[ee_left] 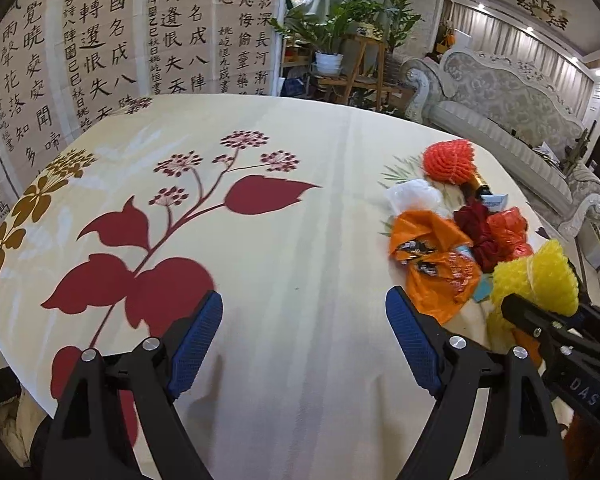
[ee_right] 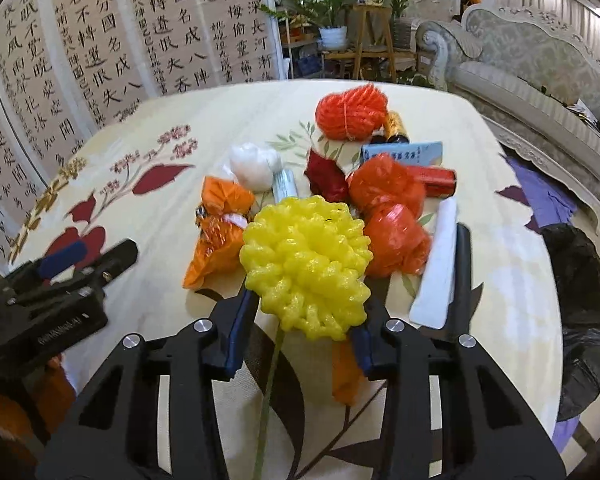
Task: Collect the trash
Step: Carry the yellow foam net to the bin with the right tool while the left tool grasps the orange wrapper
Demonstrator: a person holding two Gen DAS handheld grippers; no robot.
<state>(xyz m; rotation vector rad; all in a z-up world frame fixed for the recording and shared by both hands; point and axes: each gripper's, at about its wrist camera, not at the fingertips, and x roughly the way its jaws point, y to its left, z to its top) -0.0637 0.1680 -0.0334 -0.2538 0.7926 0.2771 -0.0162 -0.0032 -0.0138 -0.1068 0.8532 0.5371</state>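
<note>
Slippage is our worry — our right gripper [ee_right: 306, 312] pinches only the near edge of the yellow foam net [ee_right: 306, 266], squashy stuff, while our left gripper [ee_left: 304, 344] gapes empty beside it.

A home living room is showing: an ornate grey upholstered sofa [ee_left: 512, 96] is standing upper right, green potted plants [ee_left: 340, 32] top centre, calligraphy wall panels [ee_left: 100, 32] upper left.
</note>
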